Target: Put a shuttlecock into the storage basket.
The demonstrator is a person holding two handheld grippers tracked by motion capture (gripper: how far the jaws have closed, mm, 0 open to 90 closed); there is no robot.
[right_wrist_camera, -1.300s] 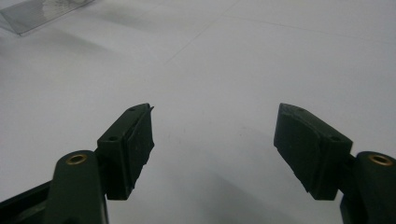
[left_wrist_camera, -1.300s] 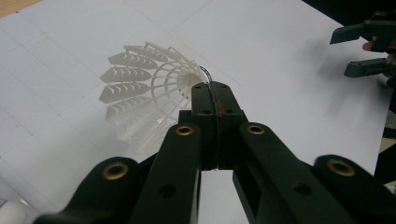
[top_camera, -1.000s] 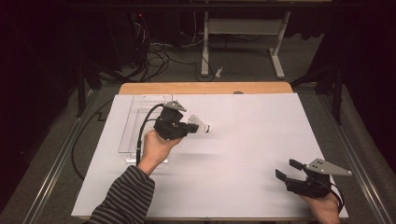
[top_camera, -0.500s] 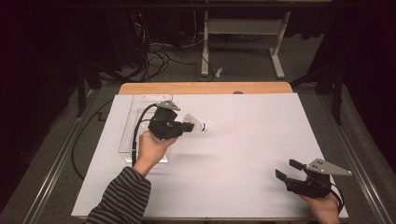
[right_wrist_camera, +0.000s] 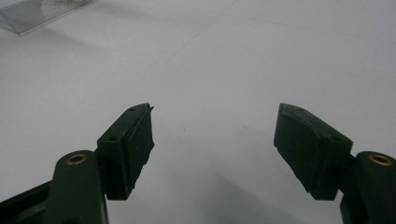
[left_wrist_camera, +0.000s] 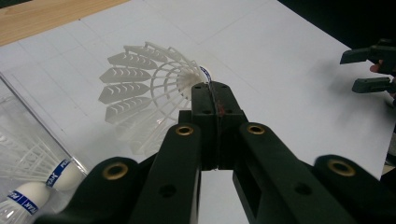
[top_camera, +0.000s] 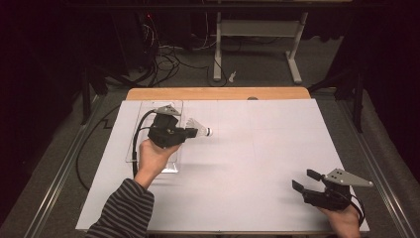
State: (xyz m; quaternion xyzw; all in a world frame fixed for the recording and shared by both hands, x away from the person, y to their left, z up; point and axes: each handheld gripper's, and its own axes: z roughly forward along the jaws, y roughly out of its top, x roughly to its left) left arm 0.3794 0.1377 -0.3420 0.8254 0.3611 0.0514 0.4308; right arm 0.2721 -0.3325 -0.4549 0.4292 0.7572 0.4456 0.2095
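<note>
Pinching a white shuttlecock (left_wrist_camera: 154, 88) by the edge of its skirt near the cork, left gripper (top_camera: 190, 132) jaws pressed tight together, feather skirt fanned out to the left in the left gripper view and cork tip poking past the pads. Held above the white table cover (top_camera: 257, 163), just beside the clear plastic tray (top_camera: 143, 111) at the left rear, cork end pointing toward the table's middle in the high view. Lying in that tray, two more shuttlecocks (left_wrist_camera: 28, 196) with blue-banded corks. Resting low at the near right corner, well apart from the shuttlecock, right gripper (top_camera: 306, 180), jaws spread wide with nothing but bare cover between the pads (right_wrist_camera: 135, 140).
</note>
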